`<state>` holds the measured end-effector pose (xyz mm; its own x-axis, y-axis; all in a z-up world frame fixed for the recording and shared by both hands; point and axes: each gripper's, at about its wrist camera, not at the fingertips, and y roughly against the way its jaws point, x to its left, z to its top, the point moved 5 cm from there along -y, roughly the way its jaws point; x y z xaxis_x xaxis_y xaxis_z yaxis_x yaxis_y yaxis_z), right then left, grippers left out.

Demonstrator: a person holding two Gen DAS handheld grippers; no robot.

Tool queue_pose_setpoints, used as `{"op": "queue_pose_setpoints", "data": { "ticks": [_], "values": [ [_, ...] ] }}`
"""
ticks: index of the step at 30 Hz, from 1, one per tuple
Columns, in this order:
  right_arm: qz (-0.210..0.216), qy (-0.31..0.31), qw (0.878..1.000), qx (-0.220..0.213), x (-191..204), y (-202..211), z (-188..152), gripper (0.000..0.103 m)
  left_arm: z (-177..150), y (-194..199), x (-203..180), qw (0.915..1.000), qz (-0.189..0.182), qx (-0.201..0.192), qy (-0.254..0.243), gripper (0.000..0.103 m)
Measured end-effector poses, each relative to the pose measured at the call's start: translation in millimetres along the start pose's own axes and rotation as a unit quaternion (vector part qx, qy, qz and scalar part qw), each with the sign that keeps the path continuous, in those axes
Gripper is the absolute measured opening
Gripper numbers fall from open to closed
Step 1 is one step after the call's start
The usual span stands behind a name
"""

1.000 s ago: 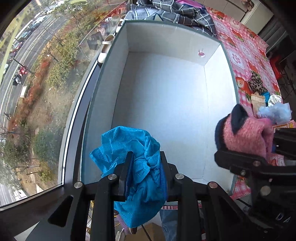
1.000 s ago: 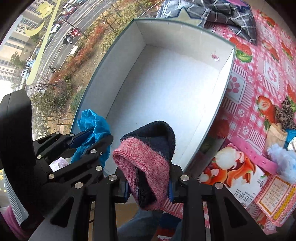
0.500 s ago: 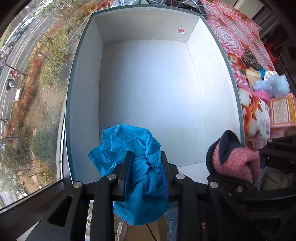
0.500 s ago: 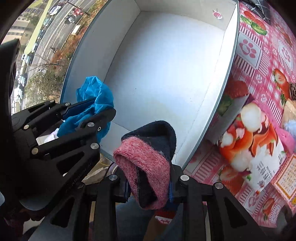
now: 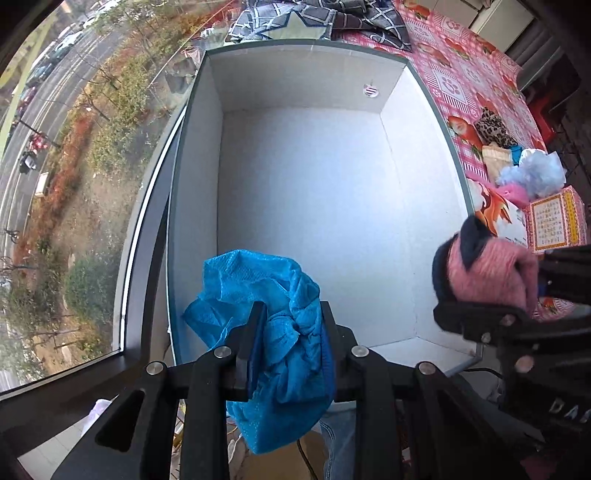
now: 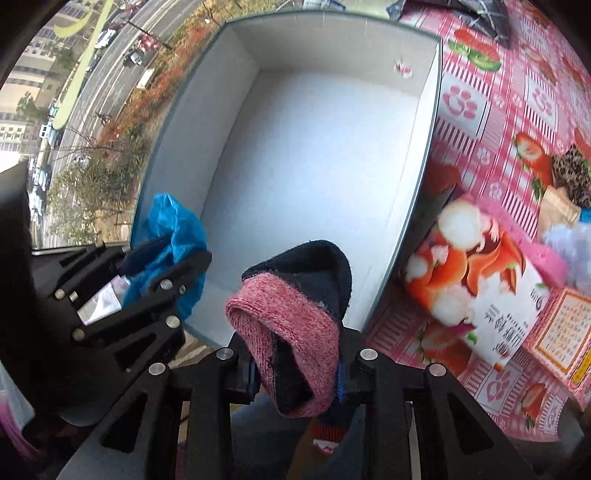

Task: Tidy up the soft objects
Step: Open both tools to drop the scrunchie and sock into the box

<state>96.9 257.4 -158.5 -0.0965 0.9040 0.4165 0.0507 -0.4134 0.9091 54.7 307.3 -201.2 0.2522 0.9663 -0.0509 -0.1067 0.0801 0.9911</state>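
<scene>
My left gripper point(image 5: 291, 325) is shut on a crumpled blue cloth point(image 5: 269, 295) and holds it over the near left corner of a big white box point(image 5: 314, 206) with nothing lying in it. My right gripper point(image 6: 295, 354) is shut on a rolled pink and navy sock point(image 6: 295, 306) above the box's near edge point(image 6: 207, 336). The sock also shows at the right in the left wrist view point(image 5: 484, 269). The blue cloth and left gripper show at the left in the right wrist view point(image 6: 173, 236).
A pink patterned tablecloth point(image 6: 498, 110) lies right of the box. On it are a printed carton point(image 6: 476, 291), a pale blue puff point(image 5: 535, 173), a leopard-print item point(image 5: 493, 129) and a beige item point(image 5: 496, 158). A dark checked cloth point(image 5: 332, 18) lies behind the box. A window point(image 5: 74, 147) is at the left.
Both grippers have drawn back toward the near end of the box while holding their items. The view now shows the whole box and the cloth behind it again.
</scene>
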Motion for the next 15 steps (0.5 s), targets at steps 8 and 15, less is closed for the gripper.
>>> {"op": "queue_pose_setpoints", "data": {
  "ticks": [8, 15],
  "values": [
    [0.012, -0.004, 1.0, -0.017, 2.0, 13.8, 6.3, 0.031, 2.0, -3.7, -13.3, 0.9999, 0.015, -0.006, -0.004, 0.054],
    [0.026, -0.018, 0.999, -0.037, -8.0, 34.0, 12.7, 0.08, 5.3, 0.0, -13.5, 0.9997, -0.003, -0.022, 0.008, 0.092]
  ]
}}
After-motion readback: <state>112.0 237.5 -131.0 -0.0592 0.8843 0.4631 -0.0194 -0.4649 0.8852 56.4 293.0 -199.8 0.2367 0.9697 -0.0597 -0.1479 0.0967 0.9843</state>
